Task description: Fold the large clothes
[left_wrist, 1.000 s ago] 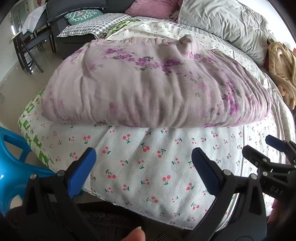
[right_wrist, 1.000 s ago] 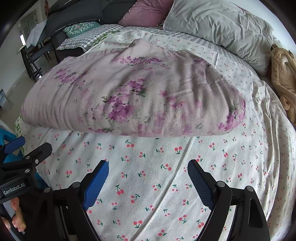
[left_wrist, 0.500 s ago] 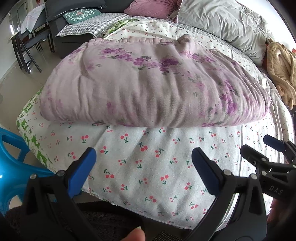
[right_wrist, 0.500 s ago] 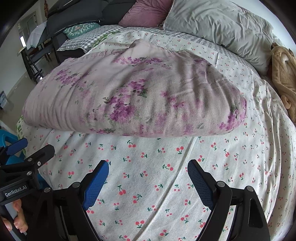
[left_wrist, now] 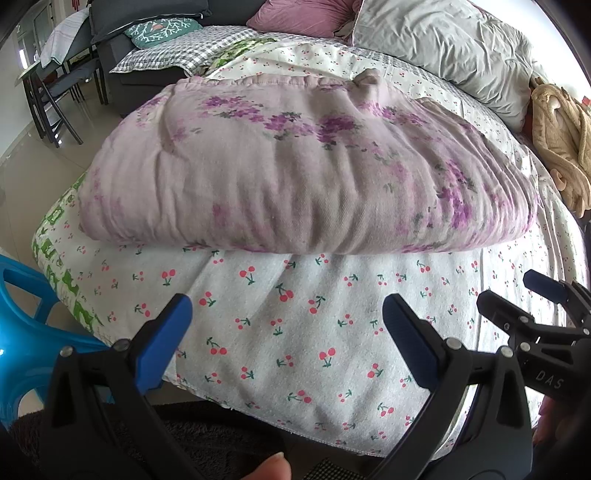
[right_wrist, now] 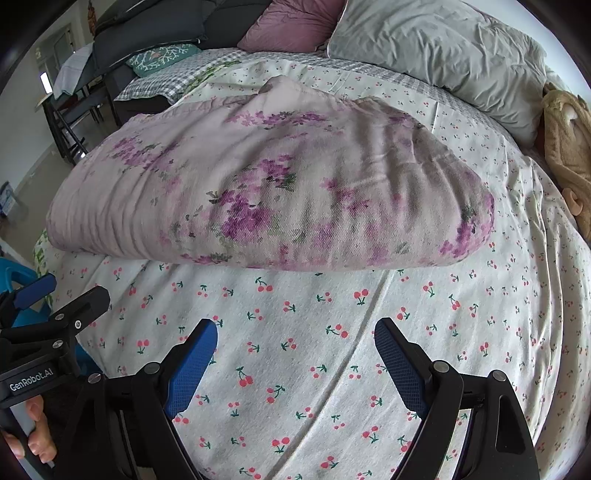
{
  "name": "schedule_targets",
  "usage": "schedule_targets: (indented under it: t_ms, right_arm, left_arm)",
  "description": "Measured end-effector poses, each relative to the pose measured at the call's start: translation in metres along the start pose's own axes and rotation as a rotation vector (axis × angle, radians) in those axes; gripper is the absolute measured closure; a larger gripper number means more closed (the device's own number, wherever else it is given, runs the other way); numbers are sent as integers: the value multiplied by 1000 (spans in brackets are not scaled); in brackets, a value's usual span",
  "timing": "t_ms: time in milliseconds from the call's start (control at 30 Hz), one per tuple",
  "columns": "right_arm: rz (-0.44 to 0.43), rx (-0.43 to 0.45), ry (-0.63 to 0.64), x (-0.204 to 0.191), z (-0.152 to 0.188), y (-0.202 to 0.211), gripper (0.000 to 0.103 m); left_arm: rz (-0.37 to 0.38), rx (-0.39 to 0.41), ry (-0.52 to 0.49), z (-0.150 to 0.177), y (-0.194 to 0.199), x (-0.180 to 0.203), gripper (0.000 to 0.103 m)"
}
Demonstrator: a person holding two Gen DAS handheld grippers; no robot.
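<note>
The bed (left_wrist: 480,280), spread with a cherry-print sheet, fills both views, and everything here is placed from the folded floral quilt (left_wrist: 295,177) lying across its middle; the quilt is a thick lilac bundle, its long axis running left to right across both cameras, its rounded folded edge turned toward the grippers; beyond the quilt sit a grey pillow (right_wrist: 443,48) and a pink pillow (right_wrist: 291,26); to the quilt's far right lies a tan plush garment (left_wrist: 557,136); to its near left, off the bed corner, stands a blue plastic chair (left_wrist: 22,321); the left gripper (left_wrist: 287,321) hangs in front of the quilt's near edge with its jaws spread wide and holding nothing; the right gripper (right_wrist: 295,347) likewise hangs before the quilt, jaws wide apart and empty, over bare sheet; both stand apart from the quilt, neither touching it, and neither looks clearly nearer; the quilt appears already folded, so any further fold would probably begin at that near edge, one gripper toward each end.
</note>
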State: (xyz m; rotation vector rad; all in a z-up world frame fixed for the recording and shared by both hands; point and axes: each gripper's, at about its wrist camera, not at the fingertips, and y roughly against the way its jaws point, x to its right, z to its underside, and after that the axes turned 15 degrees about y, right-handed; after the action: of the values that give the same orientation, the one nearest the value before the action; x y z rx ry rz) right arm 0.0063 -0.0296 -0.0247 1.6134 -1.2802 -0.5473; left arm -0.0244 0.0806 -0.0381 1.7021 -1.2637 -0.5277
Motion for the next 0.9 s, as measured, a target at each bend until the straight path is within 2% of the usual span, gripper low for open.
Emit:
schedule_targets:
  t_ms: [900]
  right_arm:
    - [-6, -3, -7, 0, 1, -1, 15]
  left_arm:
    - [7, -2, -6, 2, 1, 5, 1]
